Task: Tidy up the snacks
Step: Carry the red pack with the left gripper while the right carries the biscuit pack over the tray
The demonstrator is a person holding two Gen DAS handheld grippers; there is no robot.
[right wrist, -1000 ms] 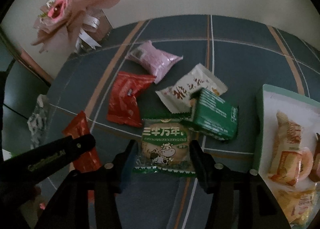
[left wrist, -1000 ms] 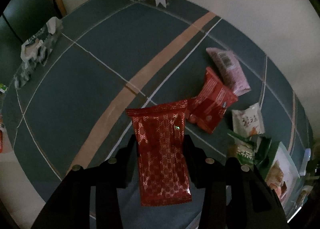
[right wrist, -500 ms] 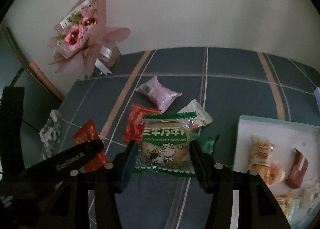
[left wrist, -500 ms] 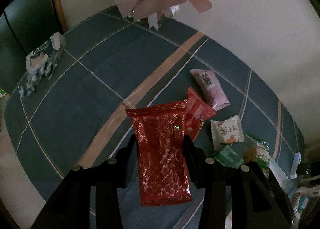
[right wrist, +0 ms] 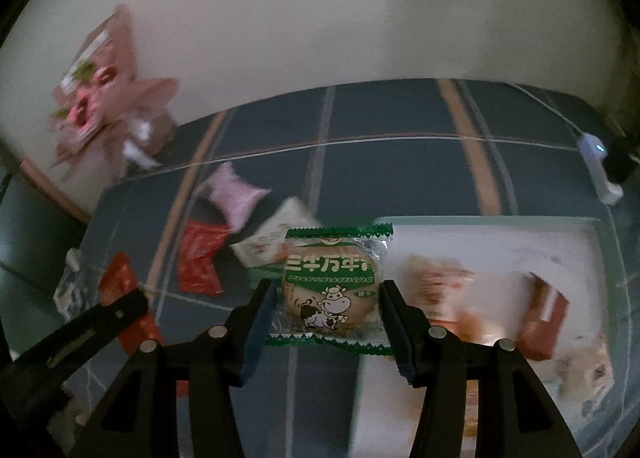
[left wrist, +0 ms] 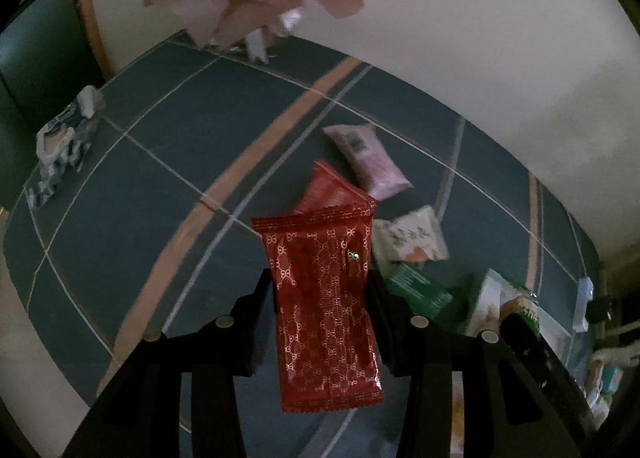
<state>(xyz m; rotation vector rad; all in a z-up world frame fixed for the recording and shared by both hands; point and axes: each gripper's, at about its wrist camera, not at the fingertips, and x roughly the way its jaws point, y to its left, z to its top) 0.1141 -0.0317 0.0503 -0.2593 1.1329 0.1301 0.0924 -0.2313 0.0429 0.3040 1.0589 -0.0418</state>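
Note:
My left gripper [left wrist: 320, 290] is shut on a long red patterned snack packet [left wrist: 324, 310], held above the blue plaid tablecloth [left wrist: 168, 162]. My right gripper [right wrist: 328, 298] is shut on a green-edged biscuit packet with a cow print [right wrist: 334, 290], held above the left edge of a pale green tray [right wrist: 480, 224]. The tray holds several wrapped snacks [right wrist: 440, 290]. On the cloth lie a pink packet [right wrist: 236, 194], a red packet [right wrist: 198, 262], a white packet [right wrist: 268, 242] and a green packet [left wrist: 420, 290]. The left gripper's arm [right wrist: 80, 338] shows at the lower left of the right wrist view.
A pink wrapped bouquet [right wrist: 100, 98] stands at the table's far left by the wall. A clear bag [left wrist: 60, 150] lies near the left table edge. A white device with a blue light [right wrist: 592, 150] sits at the far right. The tray also shows in the left wrist view [left wrist: 496, 298].
Both grippers have risen and swung right with their packets. The right gripper now hovers by the tray's left edge; the loose packets on the cloth look smaller and farther.

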